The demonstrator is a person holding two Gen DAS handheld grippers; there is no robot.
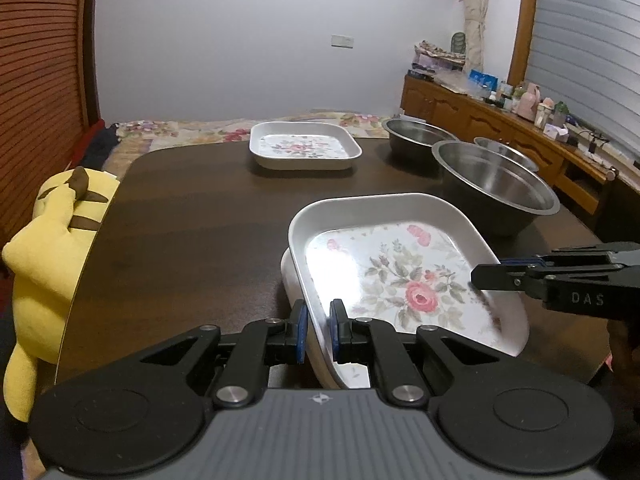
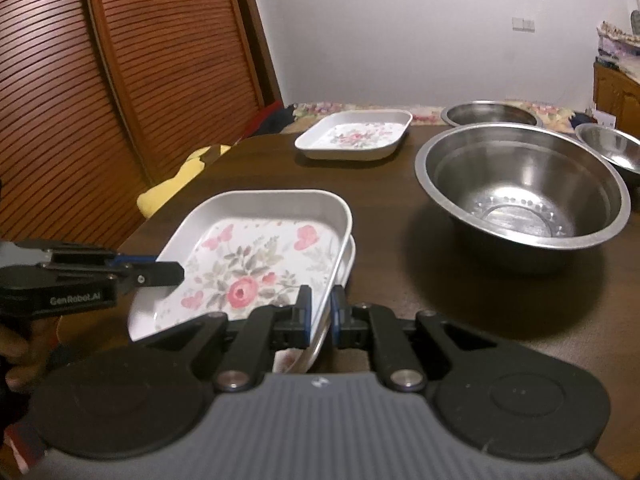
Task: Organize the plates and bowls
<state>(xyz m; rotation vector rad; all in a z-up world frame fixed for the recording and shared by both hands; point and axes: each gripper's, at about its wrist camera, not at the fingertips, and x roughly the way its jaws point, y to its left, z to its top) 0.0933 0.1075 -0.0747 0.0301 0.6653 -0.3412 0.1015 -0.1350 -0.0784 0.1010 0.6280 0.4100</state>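
Observation:
A white square plate with a rose print is held tilted over a second white plate that lies under it on the dark table. My left gripper is shut on the upper plate's left rim. My right gripper is shut on its right rim, and also shows in the left wrist view. A third floral plate sits at the far side. Three steel bowls stand on the right: a large one, one behind it, a small one.
A yellow plush toy leans at the table's left edge. A louvred wooden door stands on the left. A wooden sideboard with small items runs along the right wall. A floral cloth lies beyond the table.

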